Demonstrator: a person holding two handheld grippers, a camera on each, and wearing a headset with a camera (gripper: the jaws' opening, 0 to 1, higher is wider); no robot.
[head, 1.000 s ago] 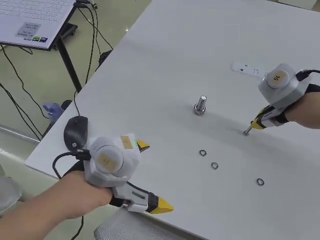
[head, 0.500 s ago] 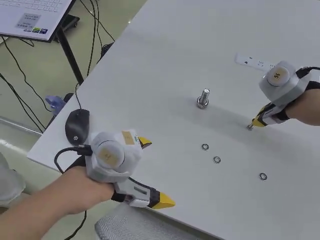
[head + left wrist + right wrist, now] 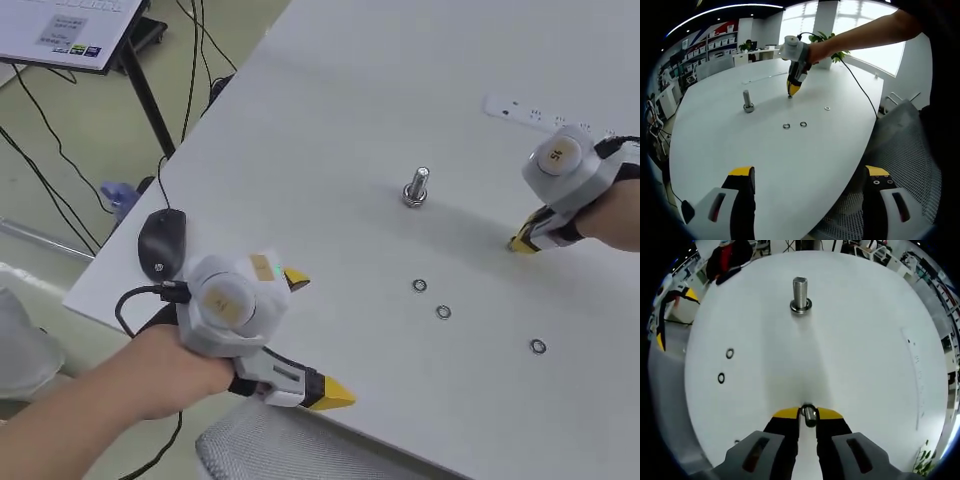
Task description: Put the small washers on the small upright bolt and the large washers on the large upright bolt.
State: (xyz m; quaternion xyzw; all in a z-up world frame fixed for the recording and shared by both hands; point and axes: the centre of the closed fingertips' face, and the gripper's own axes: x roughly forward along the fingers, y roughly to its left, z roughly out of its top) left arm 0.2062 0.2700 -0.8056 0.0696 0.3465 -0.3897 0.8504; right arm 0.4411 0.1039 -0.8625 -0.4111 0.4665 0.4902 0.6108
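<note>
If let go crooked, could topple small bolt (image 3: pixel 809 415) pinched tight on table (image 3: pixel 330 130) by right gripper (image 3: pixel 522 243), apart from big bolt (image 3: pixel 416 188) & washers (image 3: pixel 420 285), w/ left gripper (image 3: pixel 809 175) wide open, idle.

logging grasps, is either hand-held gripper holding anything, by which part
Right hand-held gripper pinches the small bolt near its top end; left hand-held gripper holds nothing.

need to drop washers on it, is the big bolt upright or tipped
Upright: the large bolt stands on its head on the table, threaded shank pointing up.
</note>
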